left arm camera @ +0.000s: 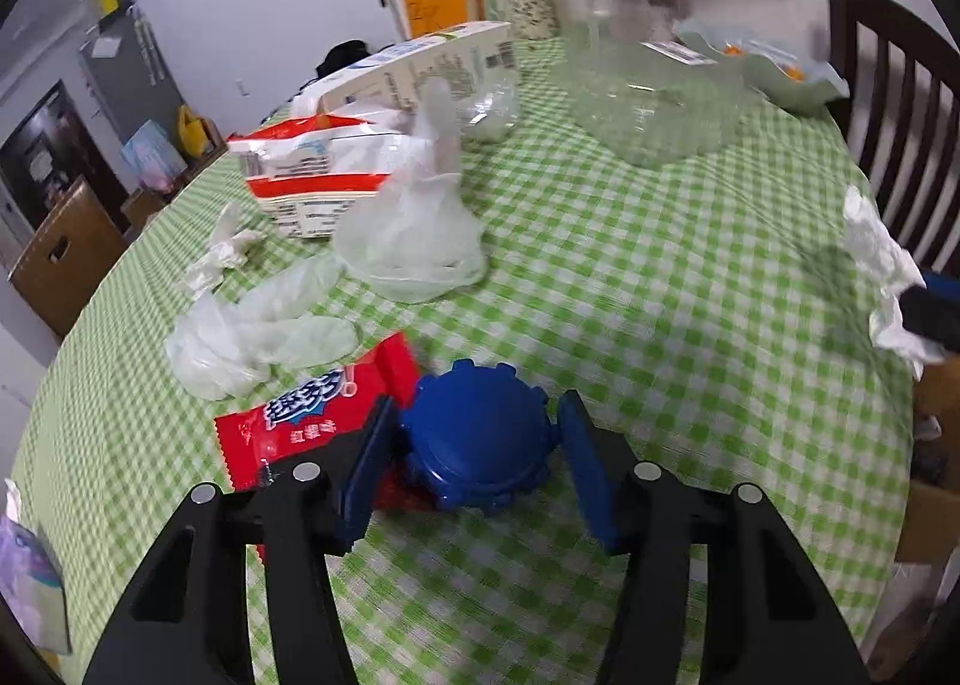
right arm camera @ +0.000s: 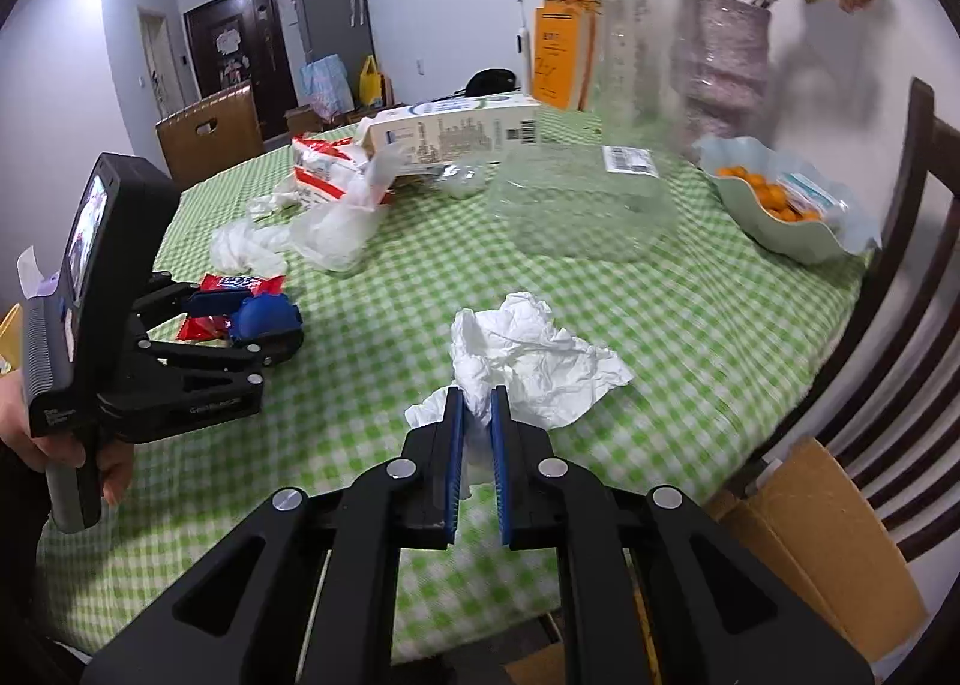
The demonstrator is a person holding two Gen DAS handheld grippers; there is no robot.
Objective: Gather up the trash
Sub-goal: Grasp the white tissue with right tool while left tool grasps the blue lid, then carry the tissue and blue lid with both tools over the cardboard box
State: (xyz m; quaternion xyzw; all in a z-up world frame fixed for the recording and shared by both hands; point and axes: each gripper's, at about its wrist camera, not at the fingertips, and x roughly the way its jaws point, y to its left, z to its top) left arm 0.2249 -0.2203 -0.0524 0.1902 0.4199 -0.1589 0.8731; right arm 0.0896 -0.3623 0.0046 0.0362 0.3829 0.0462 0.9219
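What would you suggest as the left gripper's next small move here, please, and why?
Probably close the left gripper on the blue cap: its jaws stand open on either side of the cap, which sits partly on the red wrapper. The right gripper is already shut on the crumpled tissue.

On the table (right arm camera: 690, 325), the crumpled tissue (right arm camera: 528, 355) lies at centre frame in the right wrist view, its near end between the fingers of the right gripper (right arm camera: 477, 433). At left of that frame the left gripper (right arm camera: 252, 319) brackets the cap (right arm camera: 264, 313), which rests on the snack wrapper (right arm camera: 210, 325). In the left wrist view the disposable gloves (left arm camera: 258, 331) lie above and left of the wrapper (left arm camera: 288, 427), with the plastic bag (left arm camera: 414, 229) behind them. The carton (right arm camera: 456, 133) lies at upper centre, the clear container (right arm camera: 576, 205) to its right, the fruit bowl (right arm camera: 786, 211) further right.
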